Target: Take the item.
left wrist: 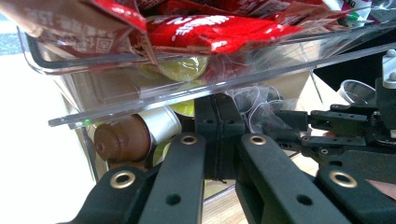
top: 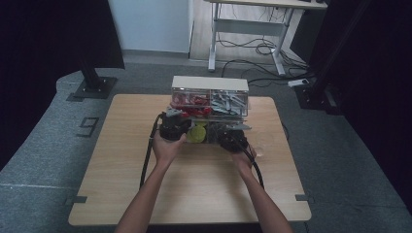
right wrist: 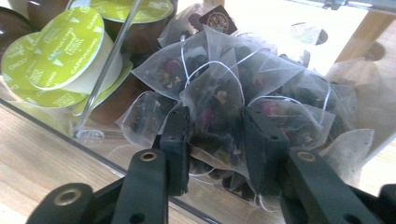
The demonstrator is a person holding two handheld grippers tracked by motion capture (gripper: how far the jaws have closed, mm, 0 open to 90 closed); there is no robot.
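At the front of the clear acrylic organizer [top: 210,102] on the wooden table [top: 121,160], both grippers work the lower tier. The right gripper [right wrist: 215,140] reaches into the compartment of pyramid tea bags [right wrist: 219,84], its jaws pinched on one mesh tea bag [right wrist: 215,123] at the front of the heap, probably to lift it out alone. Beside that compartment, across a clear divider, lie green-lidded cappuccino capsules [right wrist: 60,51]. The left gripper [left wrist: 217,135] has its jaws pressed together with nothing between them, tucked under the upper tray [left wrist: 196,88] of red sachets [left wrist: 210,30], next to a brown capsule [left wrist: 123,137]; it seems to brace the organizer.
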